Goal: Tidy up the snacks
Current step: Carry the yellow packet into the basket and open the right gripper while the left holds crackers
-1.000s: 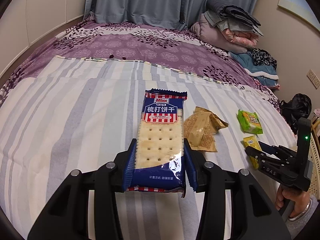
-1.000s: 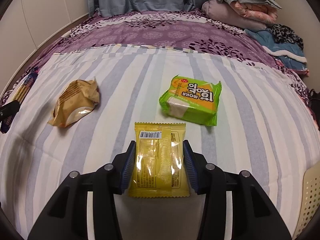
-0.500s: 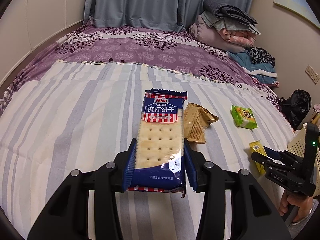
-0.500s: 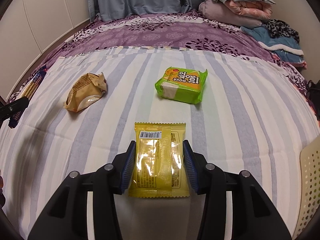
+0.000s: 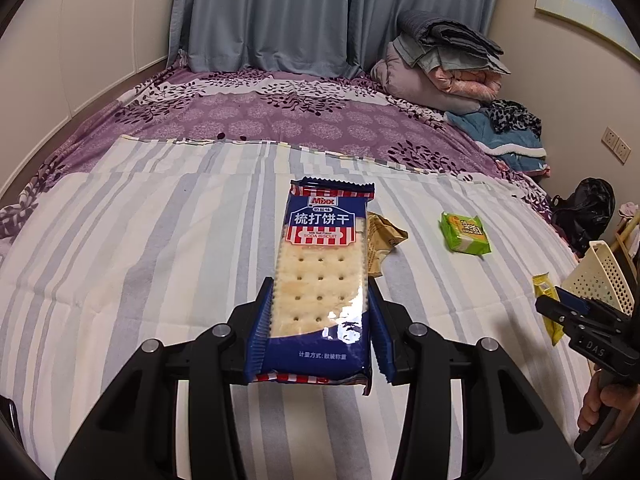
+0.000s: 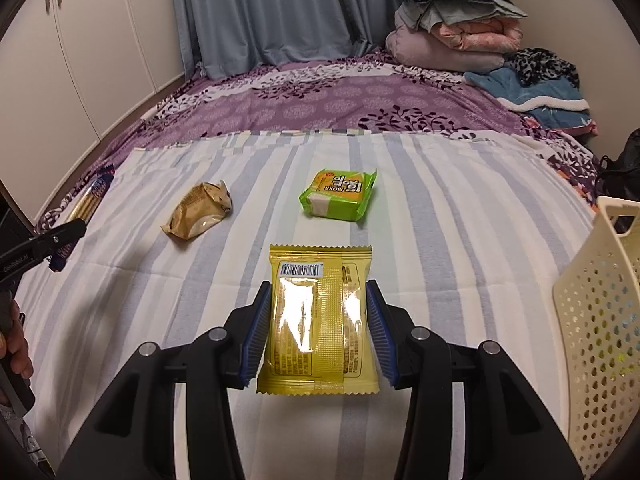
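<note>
Above the striped bedspread (image 6: 460, 208), both packets now ride higher than a second ago. The left gripper (image 5: 320, 320) is clamped on the blue cracker pack (image 5: 324, 280), the right gripper (image 6: 316, 328) pinches the yellow packet (image 6: 318, 320), and the cream basket (image 6: 600, 340) has come into view at the right. Likely both are headed there; the brown packet (image 6: 200, 214) and green packet (image 6: 340, 194) remain on the bed.

Four snack packs were in view: one blue soda-biscuit pack (image 5: 324, 280), one yellow pack (image 6: 318, 316), one green pack (image 6: 340, 196), one brown pack (image 6: 198, 216). One cream basket (image 6: 600, 320) stood nearby.
</note>
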Available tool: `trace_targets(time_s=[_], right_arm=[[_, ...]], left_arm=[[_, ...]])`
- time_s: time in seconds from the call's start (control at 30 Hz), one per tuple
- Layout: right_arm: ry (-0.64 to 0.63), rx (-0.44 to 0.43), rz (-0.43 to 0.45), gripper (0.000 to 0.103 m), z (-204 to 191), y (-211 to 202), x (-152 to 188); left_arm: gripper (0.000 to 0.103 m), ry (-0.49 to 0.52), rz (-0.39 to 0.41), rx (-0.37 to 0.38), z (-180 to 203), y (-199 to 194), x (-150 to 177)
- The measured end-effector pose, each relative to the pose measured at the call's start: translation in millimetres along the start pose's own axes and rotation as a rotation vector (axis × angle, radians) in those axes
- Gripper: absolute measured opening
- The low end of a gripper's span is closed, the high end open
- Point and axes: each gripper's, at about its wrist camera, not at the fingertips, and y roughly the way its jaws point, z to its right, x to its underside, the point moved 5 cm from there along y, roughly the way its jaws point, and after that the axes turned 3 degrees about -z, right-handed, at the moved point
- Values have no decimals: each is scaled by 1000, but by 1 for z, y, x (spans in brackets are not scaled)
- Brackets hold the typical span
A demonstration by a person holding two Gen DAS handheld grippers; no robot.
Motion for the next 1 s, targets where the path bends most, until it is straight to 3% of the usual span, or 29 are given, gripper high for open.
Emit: trace_targets(time_s=[0.5, 1.0], right_arm=[[71, 20, 138, 46, 47, -83, 16], [285, 172, 295, 46, 169, -167, 45]], left_arm=[[45, 8, 25, 21, 23, -33, 18], [45, 94, 55, 68, 87, -55, 12]])
